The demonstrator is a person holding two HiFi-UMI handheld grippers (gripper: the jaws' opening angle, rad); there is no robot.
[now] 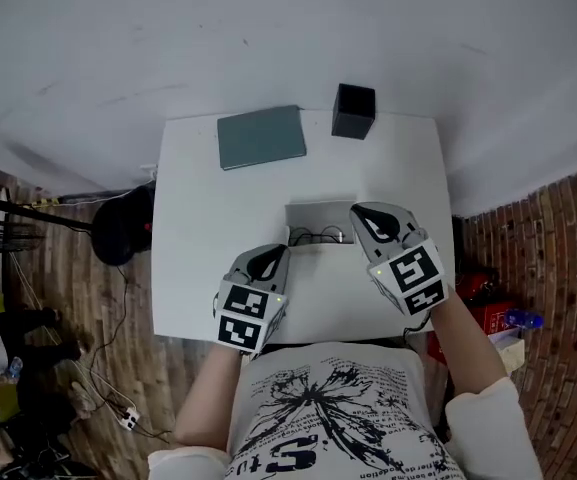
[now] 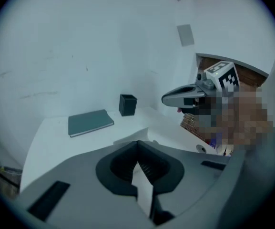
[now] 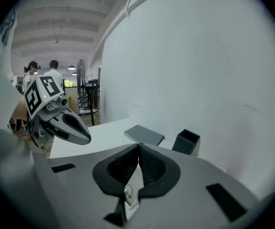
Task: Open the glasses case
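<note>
The grey glasses case (image 1: 320, 213) lies open in the middle of the white table (image 1: 198, 228), with dark glasses (image 1: 318, 236) showing inside. My left gripper (image 1: 273, 253) hovers above the case's near left corner. Its jaws (image 2: 137, 144) are shut with nothing between them. My right gripper (image 1: 358, 213) hangs over the case's right end and is also shut and empty (image 3: 138, 149). Through the gap under the right jaws a bit of a lens (image 3: 127, 191) shows. Each gripper appears in the other's view: the right gripper (image 2: 165, 99) and the left gripper (image 3: 87, 140).
A grey notebook (image 1: 261, 136) lies at the table's far side and a black square box (image 1: 353, 111) stands at the far right corner. A black stool (image 1: 123, 223) is on the floor left of the table. Red items (image 1: 483, 303) sit to the right. People (image 3: 54, 73) stand far off.
</note>
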